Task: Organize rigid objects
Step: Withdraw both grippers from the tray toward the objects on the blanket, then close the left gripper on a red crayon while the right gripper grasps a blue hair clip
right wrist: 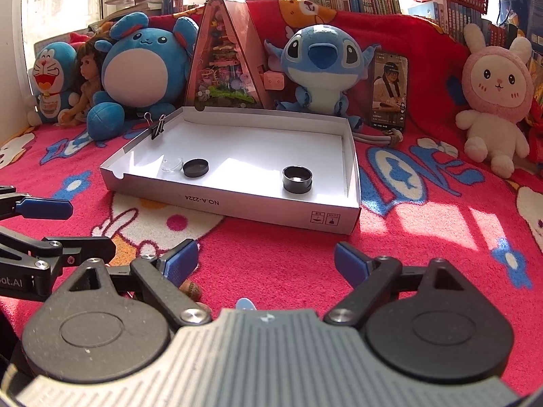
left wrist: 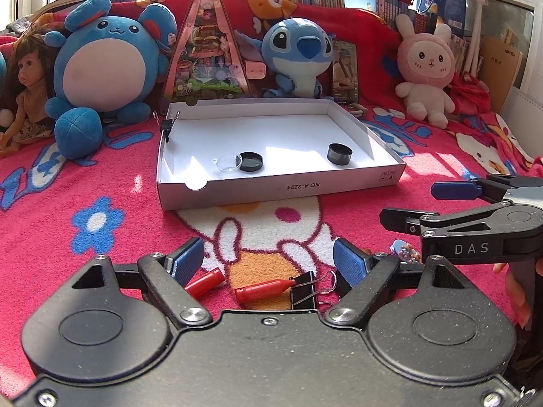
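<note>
A white cardboard box lid (left wrist: 278, 188) (right wrist: 237, 208) lies on the red blanket. In it are a black round cap (left wrist: 251, 161) (right wrist: 195, 168), a clear round lens (left wrist: 229, 163) (right wrist: 172, 165) and a black ring (left wrist: 339, 154) (right wrist: 297, 178). A black binder clip (left wrist: 167, 124) (right wrist: 156, 129) grips its left rim. My left gripper (left wrist: 268, 261) is open and empty above two red pieces (left wrist: 264, 289) (left wrist: 204, 281) and a black binder clip (left wrist: 303, 290). My right gripper (right wrist: 266, 263) is open and empty; it also shows in the left wrist view (left wrist: 417, 207). A small blue charm (left wrist: 405, 251) lies near it.
Plush toys stand behind the box: a blue round one (left wrist: 105, 68), Stitch (right wrist: 322, 64), a pink rabbit (right wrist: 492, 98), a Doraemon (right wrist: 51, 78) and a doll (left wrist: 29, 91). A triangular diorama (right wrist: 224, 68) and a phone (right wrist: 388, 91) lean there. Bookshelves line the back.
</note>
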`<state>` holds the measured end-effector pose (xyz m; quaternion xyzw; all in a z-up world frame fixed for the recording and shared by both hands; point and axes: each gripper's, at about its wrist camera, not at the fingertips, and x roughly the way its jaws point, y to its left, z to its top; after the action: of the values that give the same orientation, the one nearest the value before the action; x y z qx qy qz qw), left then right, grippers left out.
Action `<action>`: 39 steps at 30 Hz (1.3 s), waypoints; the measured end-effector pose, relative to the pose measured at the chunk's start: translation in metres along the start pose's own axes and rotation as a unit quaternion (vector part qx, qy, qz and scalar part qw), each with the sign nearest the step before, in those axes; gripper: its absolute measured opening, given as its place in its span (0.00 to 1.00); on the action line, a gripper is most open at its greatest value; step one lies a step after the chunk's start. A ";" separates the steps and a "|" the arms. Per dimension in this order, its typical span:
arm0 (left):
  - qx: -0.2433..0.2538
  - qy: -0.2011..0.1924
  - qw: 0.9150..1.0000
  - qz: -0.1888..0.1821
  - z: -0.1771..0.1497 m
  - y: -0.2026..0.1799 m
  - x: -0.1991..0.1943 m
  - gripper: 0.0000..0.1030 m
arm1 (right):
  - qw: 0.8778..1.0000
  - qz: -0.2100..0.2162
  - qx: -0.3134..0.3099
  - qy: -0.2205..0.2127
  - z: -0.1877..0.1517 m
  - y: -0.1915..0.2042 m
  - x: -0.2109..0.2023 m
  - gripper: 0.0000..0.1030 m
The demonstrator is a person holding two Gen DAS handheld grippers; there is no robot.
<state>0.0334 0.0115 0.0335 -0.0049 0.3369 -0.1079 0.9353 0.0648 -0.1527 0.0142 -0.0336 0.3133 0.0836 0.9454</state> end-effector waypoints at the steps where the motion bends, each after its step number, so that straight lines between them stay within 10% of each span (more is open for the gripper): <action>1: -0.003 -0.002 1.000 0.002 -0.003 0.000 -0.002 0.80 | 1.000 -0.001 0.000 -0.002 -0.001 0.000 -0.001 0.90; 19: -0.036 -0.004 0.999 0.010 -0.042 0.010 -0.030 0.74 | 1.000 0.009 -0.004 -0.023 -0.046 0.012 -0.032 0.82; 29: -0.041 0.008 0.999 -0.006 -0.046 0.012 -0.028 0.33 | 0.999 0.037 -0.012 -0.019 -0.058 0.026 -0.039 0.46; 39: -0.053 0.009 0.999 0.009 -0.042 0.007 -0.007 0.45 | 0.999 0.042 -0.012 -0.008 -0.060 0.030 -0.029 0.43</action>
<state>0.0030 0.0226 0.0048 -0.0502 0.3509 -0.0814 0.9315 0.0011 -0.1340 -0.0170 -0.0308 0.3060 0.1267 0.9431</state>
